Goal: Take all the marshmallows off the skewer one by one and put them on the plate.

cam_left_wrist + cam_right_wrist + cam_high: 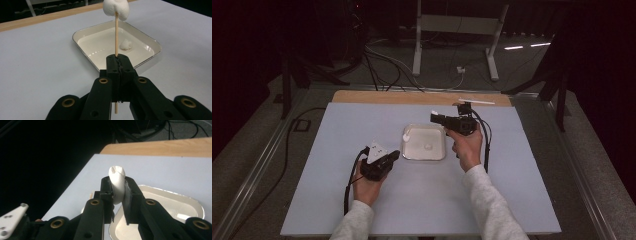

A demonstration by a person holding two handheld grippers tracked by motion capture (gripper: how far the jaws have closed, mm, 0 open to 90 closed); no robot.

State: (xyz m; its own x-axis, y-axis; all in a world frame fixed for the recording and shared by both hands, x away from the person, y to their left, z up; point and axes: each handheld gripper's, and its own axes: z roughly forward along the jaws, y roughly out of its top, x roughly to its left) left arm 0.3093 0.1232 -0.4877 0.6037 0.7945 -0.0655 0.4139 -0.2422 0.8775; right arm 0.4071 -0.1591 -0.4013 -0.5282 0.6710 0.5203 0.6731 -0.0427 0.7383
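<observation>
My left gripper (pixel 117 58) is shut on a thin wooden skewer (pixel 116 37) that stands upright. A white marshmallow (pixel 116 9) is stuck on the skewer's top end. Beyond it lies a shallow white tray (pixel 152 58) with a small marshmallow (pixel 125 44) inside. In the high view the left gripper (pixel 396 156) sits just left of the tray (pixel 409 154). My right gripper (pixel 435 118) hovers over the tray's far edge. Its jaws squeeze another white marshmallow (pixel 117 173) above the tray (pixel 180 197).
The pale blue table top (pixel 362 210) has a wooden strip (pixel 377 97) along its far edge, where a white stick (pixel 477 101) lies. Past the table are floor cables (pixel 387 62) and a white table frame (pixel 457 25).
</observation>
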